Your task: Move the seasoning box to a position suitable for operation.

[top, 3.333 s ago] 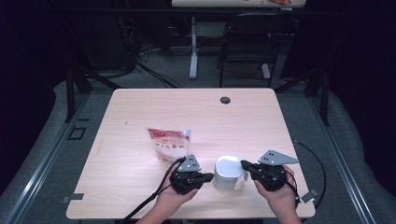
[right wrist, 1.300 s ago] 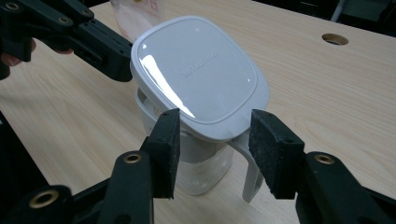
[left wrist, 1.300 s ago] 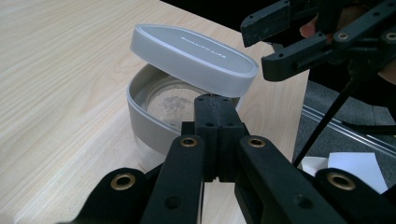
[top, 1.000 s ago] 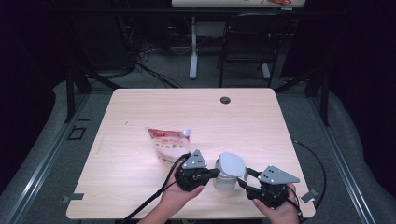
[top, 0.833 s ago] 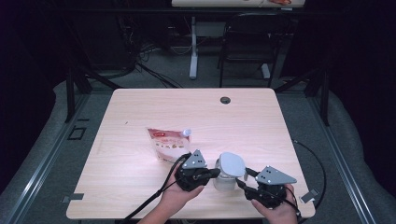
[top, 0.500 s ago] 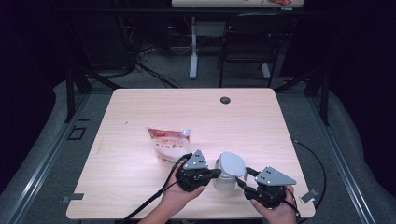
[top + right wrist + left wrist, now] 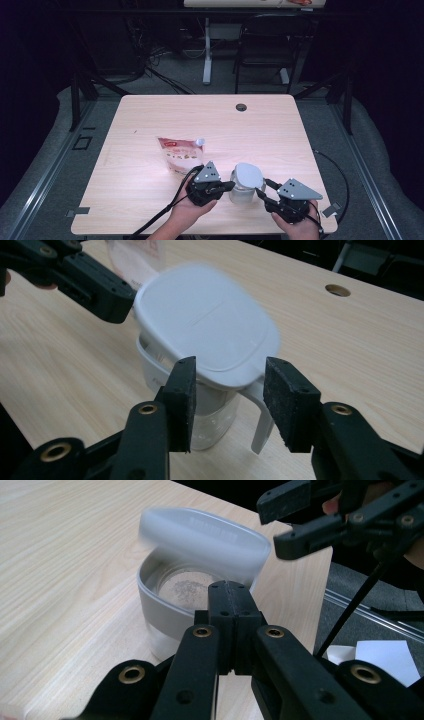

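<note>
You are lifting the lid [image 7: 205,322] off the jar [image 7: 167,607]: left gripper [image 7: 229,592] pinched closed, bracing its rim; right gripper [image 7: 227,390], jaws just narrowing, flanking the tilted lid's edge; pouch [image 7: 179,154] waiting untouched.

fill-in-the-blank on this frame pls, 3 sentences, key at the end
1. The white lid sits ____ over the clear container, not flat on its rim.
2. The jaws of the left gripper are ____.
3. The pink pouch lies on the wooden ____.

Missing words: tilted; shut; table
</note>
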